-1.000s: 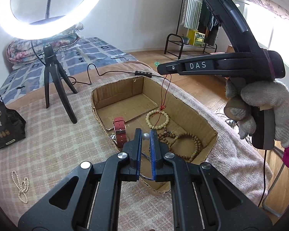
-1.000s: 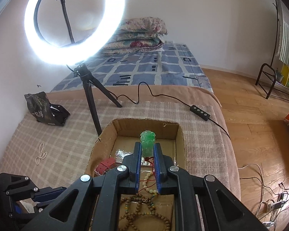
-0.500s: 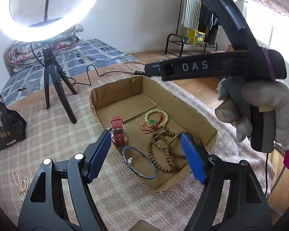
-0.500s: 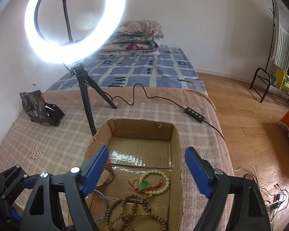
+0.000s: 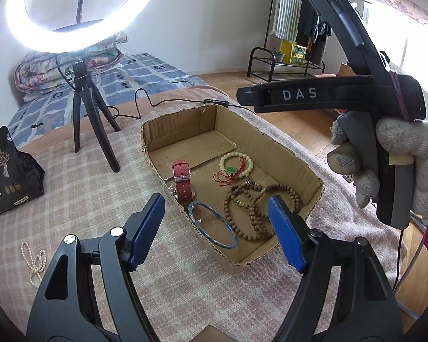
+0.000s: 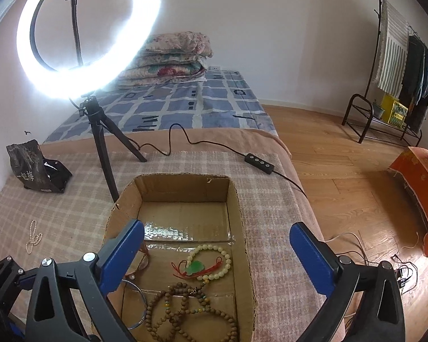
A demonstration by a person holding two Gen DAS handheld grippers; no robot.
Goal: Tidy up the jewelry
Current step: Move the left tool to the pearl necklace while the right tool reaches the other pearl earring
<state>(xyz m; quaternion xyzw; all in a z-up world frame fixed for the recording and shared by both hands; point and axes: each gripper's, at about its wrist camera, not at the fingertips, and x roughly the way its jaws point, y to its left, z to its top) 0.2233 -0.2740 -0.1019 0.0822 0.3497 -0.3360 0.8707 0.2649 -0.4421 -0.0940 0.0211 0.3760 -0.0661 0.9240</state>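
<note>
Left wrist view: fisheye, sits behind left gripper [image 5: 216, 228], looks down and forward over near corner of cardboard box [image 5: 288, 154], close, box at frame centre. Right gripper, held by gloved right hand [image 5: 396, 171], fills upper right of frame.

Right wrist view: fisheye, behind right gripper [image 6: 216, 256], faces along box [image 6: 182, 183] length toward ring light [image 6: 88, 31] in upper left; box in lower centre.

Shared: box, ring light, black bag [image 5: 8, 171] [image 6: 34, 168], pearl strand [image 5: 34, 259] [image 6: 32, 236], bed.

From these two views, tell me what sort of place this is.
Most likely a bedroom at home: folded quilts on a bed, a clothes rack by the wall, and a ring light for filming.
</note>
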